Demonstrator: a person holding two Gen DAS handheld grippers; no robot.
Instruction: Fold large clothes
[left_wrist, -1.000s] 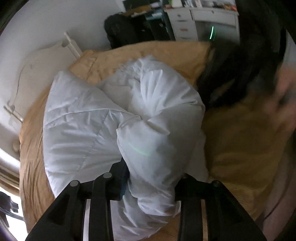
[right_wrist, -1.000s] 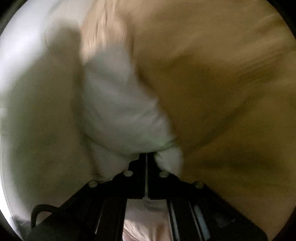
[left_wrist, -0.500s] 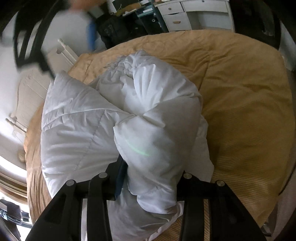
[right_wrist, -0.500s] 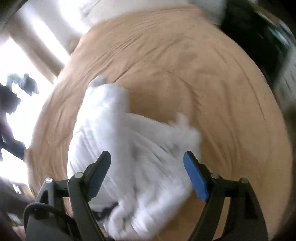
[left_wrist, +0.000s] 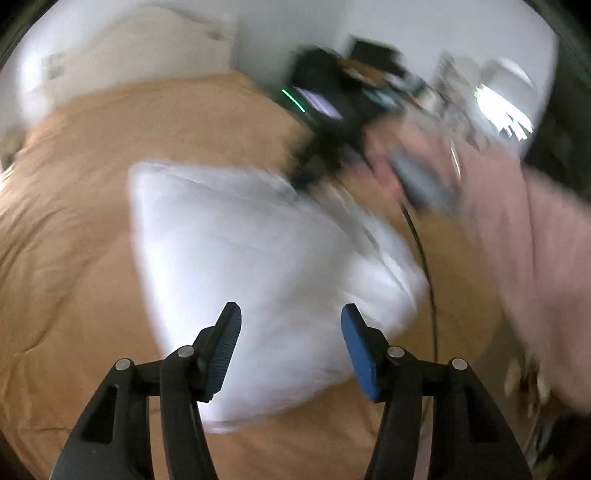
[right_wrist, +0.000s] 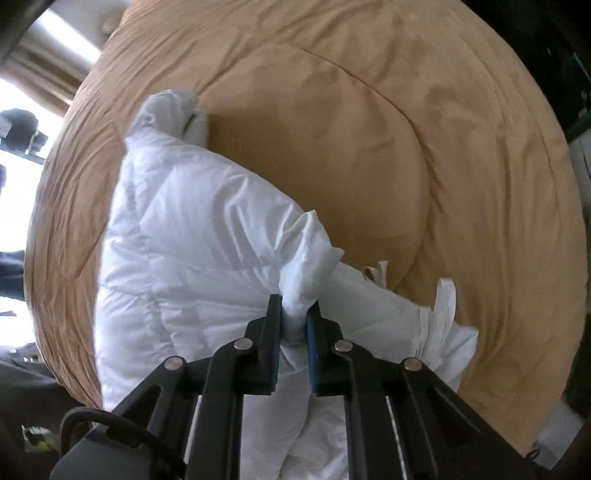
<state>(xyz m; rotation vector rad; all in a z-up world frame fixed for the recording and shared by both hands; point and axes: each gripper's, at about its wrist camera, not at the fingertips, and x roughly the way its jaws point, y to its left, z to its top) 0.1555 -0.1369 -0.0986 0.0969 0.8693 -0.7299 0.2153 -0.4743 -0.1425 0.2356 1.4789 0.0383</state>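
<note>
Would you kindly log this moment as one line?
left hand-held gripper: open, opening | right hand-held gripper: closed onto white puffer jacket | tan bedspread

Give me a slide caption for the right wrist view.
Right gripper pinches a fold of the white puffy jacket lying on the tan bedspread.

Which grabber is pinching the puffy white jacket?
The right gripper. Its jaws have just closed and squeeze a bunch of the white jacket between them. The left gripper has just been opening, with nothing pinched.
</note>
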